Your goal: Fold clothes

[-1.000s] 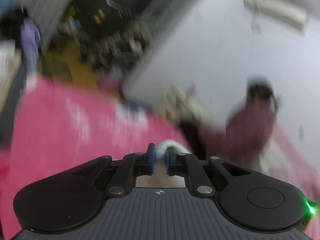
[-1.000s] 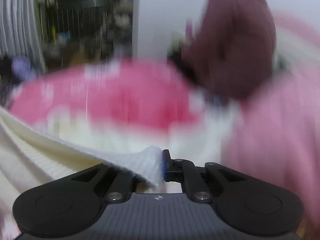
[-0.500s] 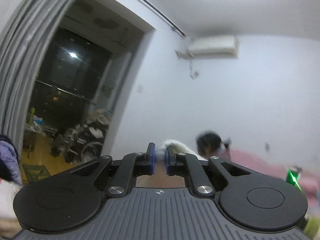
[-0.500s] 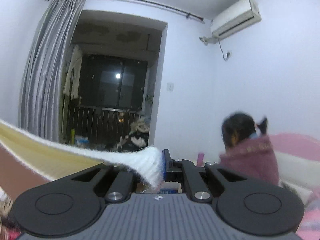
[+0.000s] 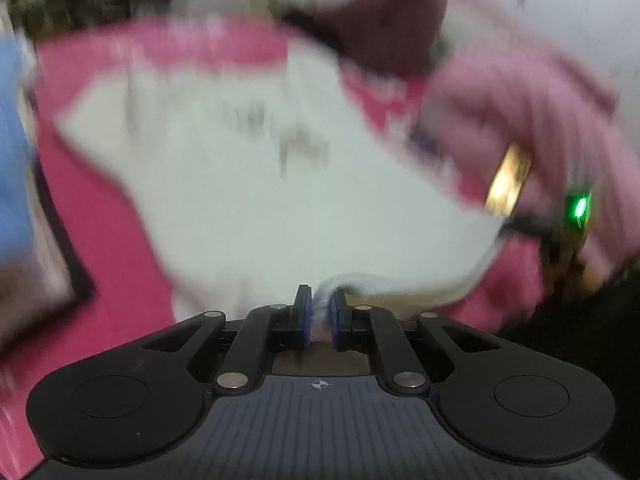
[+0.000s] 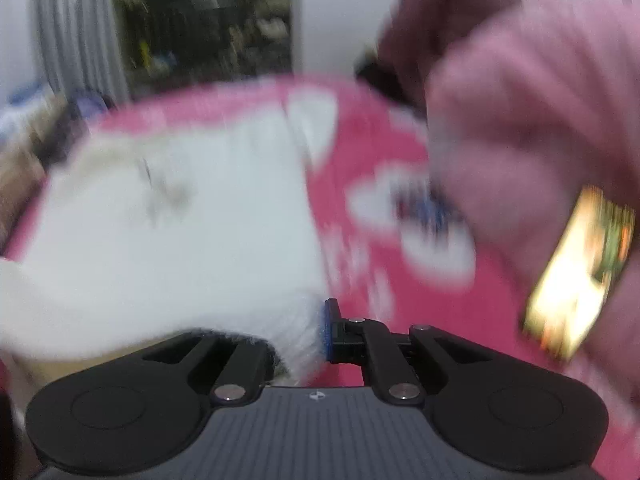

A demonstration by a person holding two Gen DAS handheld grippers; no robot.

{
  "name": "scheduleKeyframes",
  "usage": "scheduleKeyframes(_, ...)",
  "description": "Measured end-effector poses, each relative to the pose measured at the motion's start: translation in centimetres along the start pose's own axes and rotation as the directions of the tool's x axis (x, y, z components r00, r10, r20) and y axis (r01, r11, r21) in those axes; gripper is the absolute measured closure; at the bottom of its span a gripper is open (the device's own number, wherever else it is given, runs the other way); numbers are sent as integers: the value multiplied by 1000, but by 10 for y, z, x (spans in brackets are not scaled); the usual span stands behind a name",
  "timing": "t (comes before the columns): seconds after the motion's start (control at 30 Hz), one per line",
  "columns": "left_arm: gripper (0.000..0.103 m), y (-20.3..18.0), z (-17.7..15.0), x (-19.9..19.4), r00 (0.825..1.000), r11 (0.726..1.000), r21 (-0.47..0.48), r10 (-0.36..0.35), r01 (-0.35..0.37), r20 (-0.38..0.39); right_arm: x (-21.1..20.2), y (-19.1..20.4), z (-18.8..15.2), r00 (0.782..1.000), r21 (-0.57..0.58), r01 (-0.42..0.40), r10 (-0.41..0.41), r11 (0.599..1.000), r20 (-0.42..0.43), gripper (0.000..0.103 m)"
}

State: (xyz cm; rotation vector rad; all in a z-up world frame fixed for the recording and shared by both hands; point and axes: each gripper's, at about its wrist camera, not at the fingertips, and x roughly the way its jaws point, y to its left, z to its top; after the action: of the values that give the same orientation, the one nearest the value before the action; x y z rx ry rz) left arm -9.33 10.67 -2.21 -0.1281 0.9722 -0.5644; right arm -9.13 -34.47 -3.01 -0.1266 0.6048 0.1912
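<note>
A white knitted garment (image 5: 248, 184) spreads out ahead over a pink patterned bed cover (image 5: 100, 208). My left gripper (image 5: 320, 310) is shut on a bunched edge of it, white cloth showing between the blue pads. In the right wrist view the same white garment (image 6: 180, 240) drapes over the left finger, and my right gripper (image 6: 316, 332) is shut on its fuzzy edge; only the right blue pad (image 6: 326, 330) shows. Both views are motion-blurred.
A person in a dark red top (image 5: 400, 12) sits at the far side of the bed. Pink bedding (image 6: 520, 140) is heaped at the right with a yellow packet (image 6: 576, 276) on it. A dark doorway (image 6: 208, 28) and grey curtain lie beyond.
Both grippers have swung down from pointing at the walls and ceiling to pointing at the bed. The white garment, held throughout, now lies spread over the pink cover.
</note>
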Motion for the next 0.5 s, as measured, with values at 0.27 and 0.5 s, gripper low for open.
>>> scheduleKeyframes(0.27,94,11,-34,21,984,996,-74,-58,46,-166,28,12,-58,969,-140,-16,-18,990,-245,96)
scheduleKeyframes(0.5,85,32,-59,15,956,984,-176,-62,11,-286,36,21,-71,886,-310,-194,30,931,-463,90)
